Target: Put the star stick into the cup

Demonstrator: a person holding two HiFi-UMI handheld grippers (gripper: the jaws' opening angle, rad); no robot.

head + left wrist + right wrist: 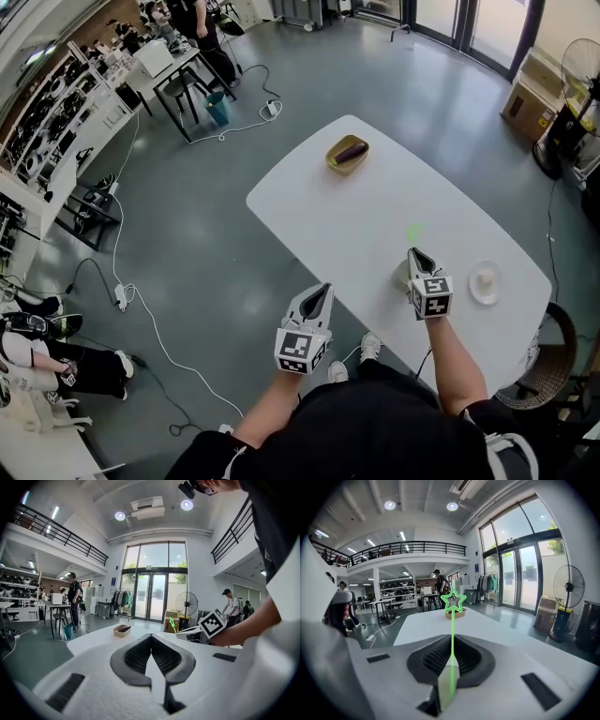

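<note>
The star stick (452,620) is a thin green rod with an outlined star (413,232) at its tip. It stands between the jaws of my right gripper (452,641), which is shut on its lower end. In the head view the right gripper (413,252) hovers over the near part of the white table (309,192). A pale cup (401,275) shows partly just to its left. My left gripper (323,290) is off the table's near left edge, shut with nothing in it. From the left gripper view (151,637) the right gripper (190,630) and stick (172,624) appear at right.
A yellow tray (347,154) holding a dark object sits at the table's far end. A white saucer (485,282) with a small white thing lies right of the right gripper. A wicker chair (553,361) stands at the near right. Cables cross the floor at left.
</note>
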